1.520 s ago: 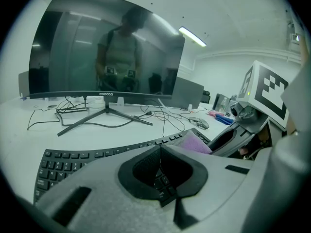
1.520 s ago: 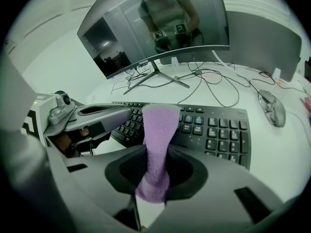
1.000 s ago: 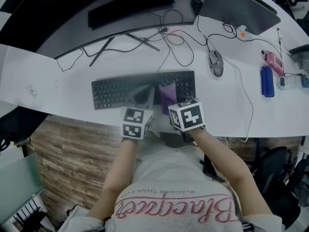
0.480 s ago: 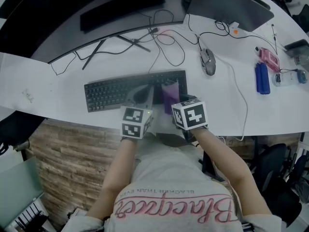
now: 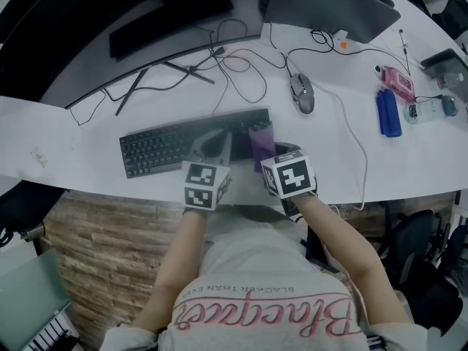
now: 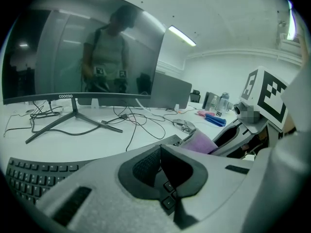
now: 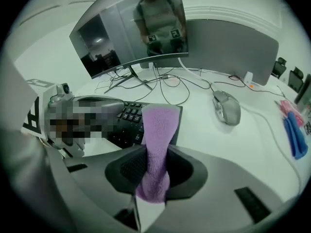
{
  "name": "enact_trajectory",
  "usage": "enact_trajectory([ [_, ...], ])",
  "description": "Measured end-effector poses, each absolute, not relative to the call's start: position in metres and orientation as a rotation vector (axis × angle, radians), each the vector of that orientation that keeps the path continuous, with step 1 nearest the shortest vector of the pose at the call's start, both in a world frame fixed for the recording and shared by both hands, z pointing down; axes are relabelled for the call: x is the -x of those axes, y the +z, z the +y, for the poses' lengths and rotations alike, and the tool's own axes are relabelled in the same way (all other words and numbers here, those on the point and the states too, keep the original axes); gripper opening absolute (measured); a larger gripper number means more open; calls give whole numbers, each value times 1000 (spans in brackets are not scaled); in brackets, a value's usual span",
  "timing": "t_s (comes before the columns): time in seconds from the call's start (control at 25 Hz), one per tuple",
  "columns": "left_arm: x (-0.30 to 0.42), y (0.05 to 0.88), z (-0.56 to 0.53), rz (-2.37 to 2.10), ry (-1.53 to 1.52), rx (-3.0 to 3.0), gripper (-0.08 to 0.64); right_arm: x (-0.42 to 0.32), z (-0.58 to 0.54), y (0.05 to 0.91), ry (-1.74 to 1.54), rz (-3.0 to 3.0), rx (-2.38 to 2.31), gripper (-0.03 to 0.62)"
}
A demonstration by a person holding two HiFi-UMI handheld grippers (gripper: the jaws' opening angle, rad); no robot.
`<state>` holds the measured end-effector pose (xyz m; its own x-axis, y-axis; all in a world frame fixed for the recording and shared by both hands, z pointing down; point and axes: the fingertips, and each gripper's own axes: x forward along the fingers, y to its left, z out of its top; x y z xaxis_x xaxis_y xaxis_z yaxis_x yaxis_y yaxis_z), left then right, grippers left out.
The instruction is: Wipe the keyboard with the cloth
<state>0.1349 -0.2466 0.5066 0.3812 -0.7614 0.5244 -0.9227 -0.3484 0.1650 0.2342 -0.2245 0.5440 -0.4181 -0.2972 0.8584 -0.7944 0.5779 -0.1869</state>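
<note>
A black keyboard (image 5: 164, 143) lies near the front edge of the white worktop (image 5: 409, 168), about halfway along it. The person holds both grippers side by side over the right half of the keyboard.

The right gripper (image 7: 154, 171) has its jaws closed tight on a purple cloth (image 7: 158, 125). The cloth sticks out past the jaws in a long strip. Its far end lies on the right end of the keyboard.

The left gripper (image 6: 160, 148) is just to the left of the cloth. Its jaws are pressed together and there is nothing between them. Its tips are right above the keys. I cannot tell if they touch the keys.

A grey mouse (image 5: 302, 93) sits behind the keyboard's right end, a little apart from it. Its wire runs to the right and then to the front edge of the worktop. A big curved monitor (image 6: 73, 47) stands along the back edge on thin legs, with loose wires (image 5: 241, 68) lying in front of it. A blue thing (image 5: 388, 112) and a pink thing (image 5: 401, 83) lie near the right edge, well apart from the keyboard.
</note>
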Motion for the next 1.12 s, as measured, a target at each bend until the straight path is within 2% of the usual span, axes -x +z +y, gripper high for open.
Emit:
enact_trajectory([
  [0.68,-120,484,-242,-1482,518,-2241,6,-280,-244,526,580,-1894,-1052,86],
  [1.12,-109,451,-240,-1487,527,-2335,6,-281,-256,464,408,-1975,-1297,86],
])
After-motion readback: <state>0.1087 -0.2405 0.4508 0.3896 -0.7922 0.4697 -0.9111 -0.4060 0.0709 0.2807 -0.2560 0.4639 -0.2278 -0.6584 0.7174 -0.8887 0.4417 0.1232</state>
